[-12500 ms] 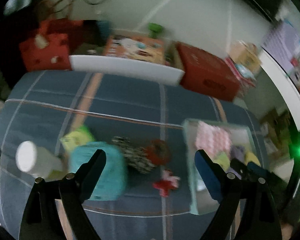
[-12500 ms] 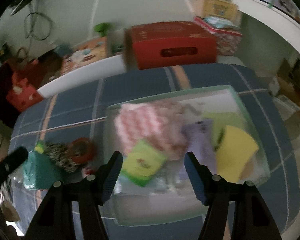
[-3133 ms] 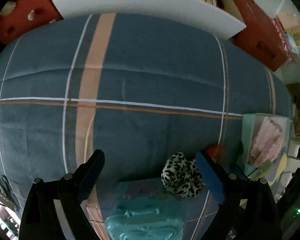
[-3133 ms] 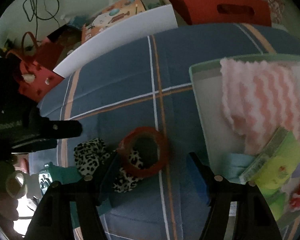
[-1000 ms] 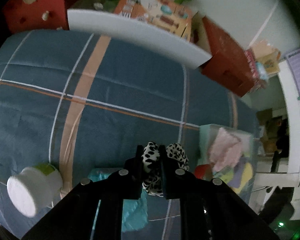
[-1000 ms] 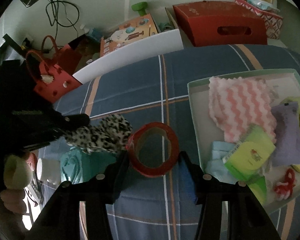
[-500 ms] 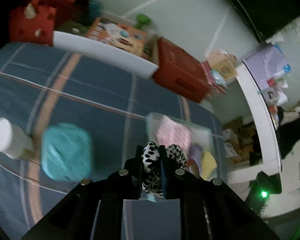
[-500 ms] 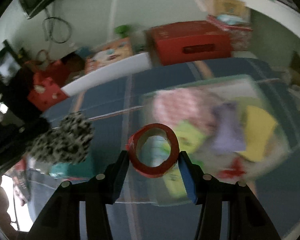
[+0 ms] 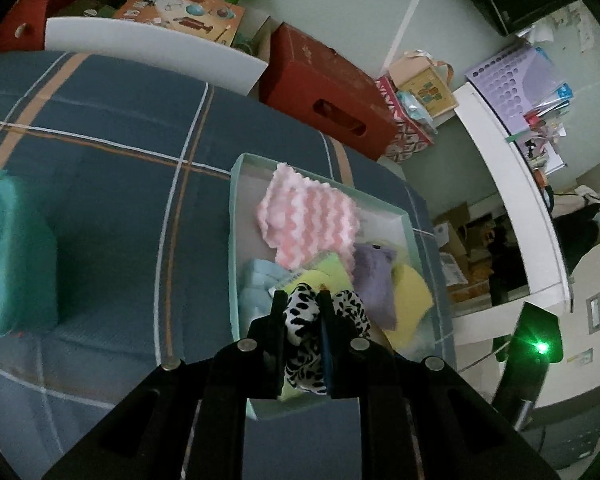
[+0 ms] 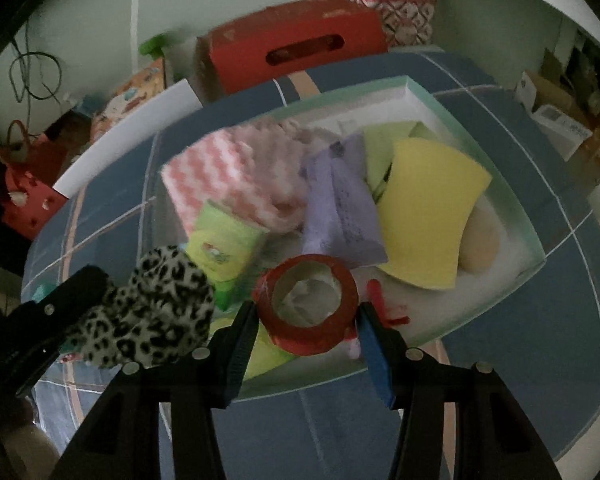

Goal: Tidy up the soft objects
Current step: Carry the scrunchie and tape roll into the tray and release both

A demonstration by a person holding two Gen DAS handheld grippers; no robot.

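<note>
Likely the main risk is a bad drop: both items hang over the near edge of the box, not its middle, so letting go too early could send either one onto the blue plaid blanket instead of inside. The red ring is round and looks fairly stiff, so it could bounce or roll off the heap of cloths if released from height; the leopard-print scrunchie is floppy and may snag on a pad when the jaws part. The box is already crowded with the pink wavy cloth, purple pouch and yellow sponge, so new items may slide off the pile. The left gripper has its jaws pressed nearly together, pinching the scrunchie, which sits low centre of the left view above the box's near end. The right gripper has jaws part spread and clamped on the ring's two sides, ring at lower centre of the right view, above the box's near rim. The scrunchie also shows at lower left of the right view, just beside the ring.
</note>
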